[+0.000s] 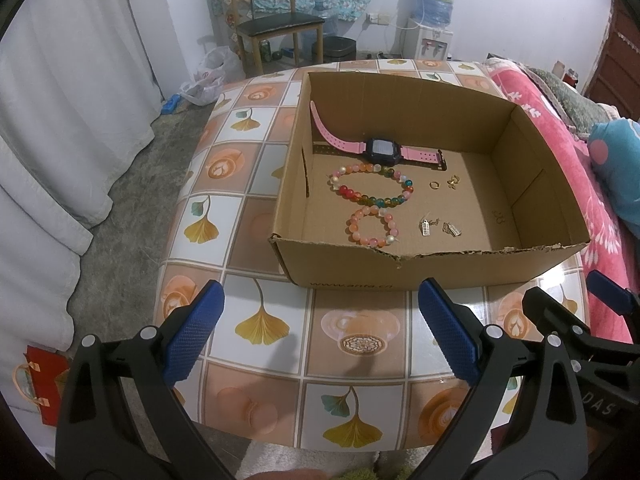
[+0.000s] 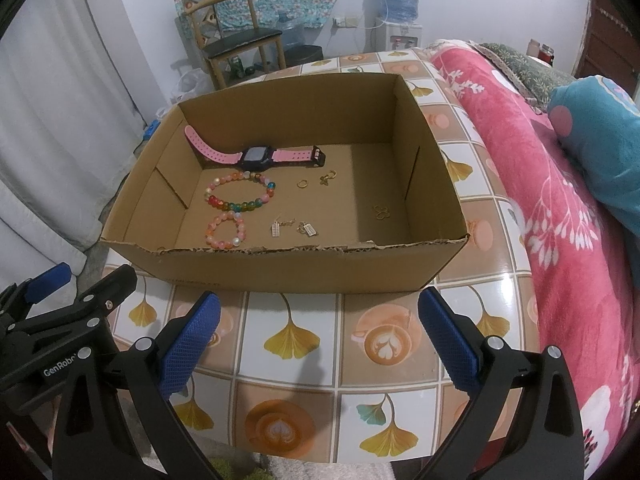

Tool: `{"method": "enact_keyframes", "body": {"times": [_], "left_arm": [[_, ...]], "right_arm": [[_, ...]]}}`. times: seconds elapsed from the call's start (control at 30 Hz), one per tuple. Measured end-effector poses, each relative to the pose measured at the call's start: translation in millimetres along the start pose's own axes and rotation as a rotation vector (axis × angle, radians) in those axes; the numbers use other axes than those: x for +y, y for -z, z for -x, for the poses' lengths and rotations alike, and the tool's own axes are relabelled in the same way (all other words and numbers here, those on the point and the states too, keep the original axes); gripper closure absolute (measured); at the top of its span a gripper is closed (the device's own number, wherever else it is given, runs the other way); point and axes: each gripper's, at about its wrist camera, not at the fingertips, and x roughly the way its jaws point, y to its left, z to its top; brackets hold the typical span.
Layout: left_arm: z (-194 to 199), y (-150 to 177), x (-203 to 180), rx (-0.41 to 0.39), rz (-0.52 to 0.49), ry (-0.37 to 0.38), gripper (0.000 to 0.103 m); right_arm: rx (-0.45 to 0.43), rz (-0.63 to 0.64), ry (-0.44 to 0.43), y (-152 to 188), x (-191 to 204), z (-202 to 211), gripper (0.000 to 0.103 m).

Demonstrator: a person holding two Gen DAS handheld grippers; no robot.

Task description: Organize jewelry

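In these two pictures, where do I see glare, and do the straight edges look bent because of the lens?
Left wrist view: soft glare on the glossy tablecloth near the front; the cardboard box walls bow outward and the corners of the frame go dark. Right wrist view: brighter glare on the tablecloth by the pink blanket; the box rim curves as well. The watch and the beads stay sharp in both.

Ahead of my left gripper (image 1: 320, 328) and right gripper (image 2: 319, 334), both spread wide: bare tabletop (image 2: 312, 320), passable. Beyond it, the box (image 2: 280, 268) front wall blocks a low approach; top open. Inside, watch (image 2: 256, 156), bracelets and charms crowd the floor ahead-left; floor ahead-right nearly bare, one clover charm (image 2: 381, 212). Right: bed (image 2: 560, 220) flanks the table.
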Motion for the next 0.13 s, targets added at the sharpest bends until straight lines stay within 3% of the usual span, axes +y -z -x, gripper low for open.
{"method": "enact_keyframes", "body": {"times": [0.13], "left_arm": [[-0.1,0.0,-0.1,0.003,-0.001,0.001,0.009]], "right_arm": [[0.002,0.002,-0.001,0.8,0.0,-0.4,0.007]]}}
